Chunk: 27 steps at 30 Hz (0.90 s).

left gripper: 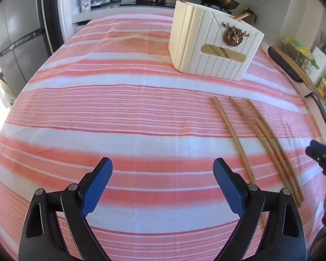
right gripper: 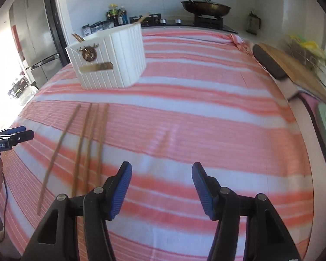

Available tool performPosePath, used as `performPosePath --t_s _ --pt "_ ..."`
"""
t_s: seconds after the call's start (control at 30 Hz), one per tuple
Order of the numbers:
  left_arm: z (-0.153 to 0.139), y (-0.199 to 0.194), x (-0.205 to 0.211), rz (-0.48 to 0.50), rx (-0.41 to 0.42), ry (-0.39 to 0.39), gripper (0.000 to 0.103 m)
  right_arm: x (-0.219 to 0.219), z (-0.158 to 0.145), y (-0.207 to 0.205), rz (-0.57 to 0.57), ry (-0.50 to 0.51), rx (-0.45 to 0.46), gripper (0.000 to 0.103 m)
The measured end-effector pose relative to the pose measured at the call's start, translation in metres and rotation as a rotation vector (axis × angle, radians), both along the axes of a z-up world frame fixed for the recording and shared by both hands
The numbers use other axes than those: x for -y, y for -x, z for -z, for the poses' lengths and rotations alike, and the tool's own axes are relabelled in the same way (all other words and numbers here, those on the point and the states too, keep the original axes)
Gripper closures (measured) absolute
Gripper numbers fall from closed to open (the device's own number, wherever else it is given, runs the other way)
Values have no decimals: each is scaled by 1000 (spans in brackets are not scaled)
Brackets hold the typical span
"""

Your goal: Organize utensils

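Left wrist view shows our left gripper (left gripper: pixel 163 187) with its jaws spread wide and nothing between them, hovering over the striped cloth (left gripper: pixel 119 117); in the right wrist view our right gripper (right gripper: pixel 162 190) is also parted, less widely, and empty. Four wooden chopsticks (left gripper: pixel 258 143) lie loose on the cloth between the two grippers, three close together and one slightly apart. Beyond them stands the white ribbed holder (left gripper: pixel 213 43), with chopstick ends already projecting from its top. We judge the chopsticks light, stiff, thin and smooth, so they are liable to roll or pivot in the pads. We recommend taking hold near mid-length, across the stick, and separating the lone stick first, since the bunched three may lift together.
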<state>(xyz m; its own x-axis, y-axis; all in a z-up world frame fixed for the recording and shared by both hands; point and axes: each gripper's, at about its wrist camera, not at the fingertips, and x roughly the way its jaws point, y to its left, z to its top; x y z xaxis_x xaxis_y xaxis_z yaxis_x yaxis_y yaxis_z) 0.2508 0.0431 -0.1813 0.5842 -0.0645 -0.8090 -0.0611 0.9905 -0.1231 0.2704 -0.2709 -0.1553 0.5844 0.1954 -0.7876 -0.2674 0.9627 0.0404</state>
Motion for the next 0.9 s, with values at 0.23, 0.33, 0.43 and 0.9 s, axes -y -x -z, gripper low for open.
performPosePath --t_s 0.23,0.33,0.43,0.9 --pt "17 -1 14 -23 1 -83 9 13 22 18 84 2 17 43" --pt "18 -1 15 -23 -3 -91 5 10 23 18 84 25 16 43" --pt "20 0 15 -27 -4 -99 4 7 24 17 82 43 18 42" --pt "21 -1 16 -32 -8 -103 0 5 25 18 81 55 22 41"
